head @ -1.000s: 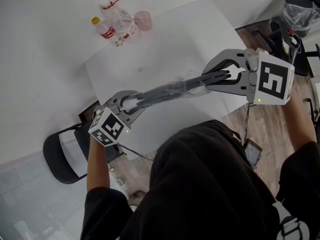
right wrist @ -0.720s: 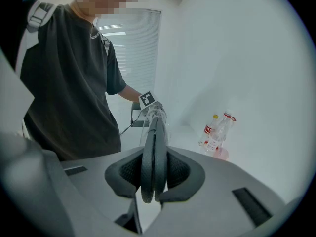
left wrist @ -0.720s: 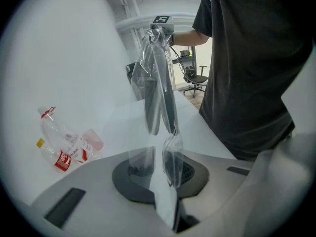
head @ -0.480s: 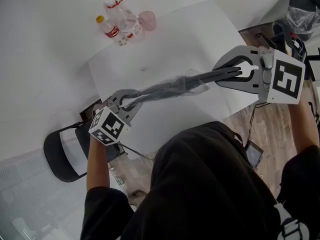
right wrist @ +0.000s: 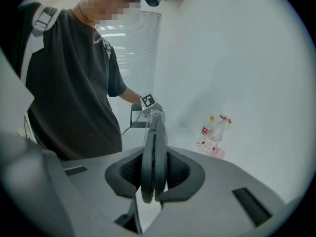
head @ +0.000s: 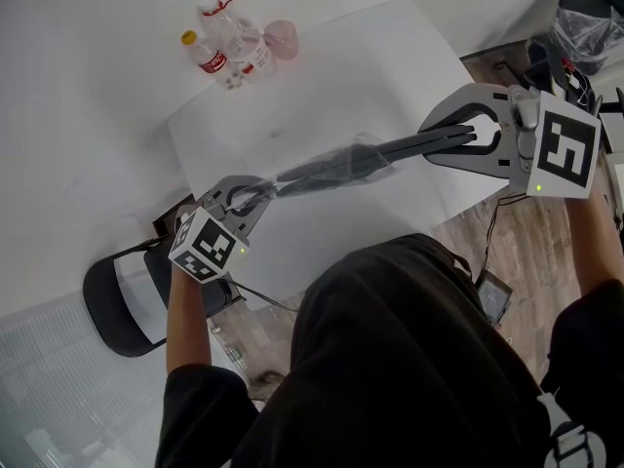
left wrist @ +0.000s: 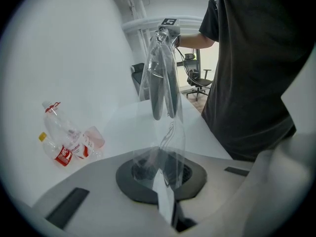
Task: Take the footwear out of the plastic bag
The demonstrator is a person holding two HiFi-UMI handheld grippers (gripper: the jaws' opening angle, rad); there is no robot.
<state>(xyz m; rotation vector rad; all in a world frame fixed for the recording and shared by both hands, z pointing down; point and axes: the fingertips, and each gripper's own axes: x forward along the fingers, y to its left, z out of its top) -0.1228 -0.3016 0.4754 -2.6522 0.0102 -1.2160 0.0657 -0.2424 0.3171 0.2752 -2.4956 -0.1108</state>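
A pair of flat dark footwear (head: 400, 147) hangs stretched between my two grippers above the white table (head: 341, 76). Its left part sits inside a clear plastic bag (head: 327, 171). My left gripper (head: 255, 195) is shut on the bag's gathered end; its jaws have just been closing on the film. In the left gripper view the bag (left wrist: 165, 132) rises from the pads, with the footwear (left wrist: 158, 90) inside it. My right gripper (head: 458, 136) is shut on the bare end of the footwear, and the right gripper view shows both soles (right wrist: 154, 154) pinched on edge.
Two plastic bottles (head: 229, 42) and a pink cup (head: 281, 37) stand at the table's far left corner. A black chair (head: 122, 300) is at the near left of the table. Wooden floor with a small device (head: 490, 298) and cables lies to the right.
The right gripper has moved right and a little up, drawing the footwear further out of the bag. The left gripper's jaws have closed on the bag's end.
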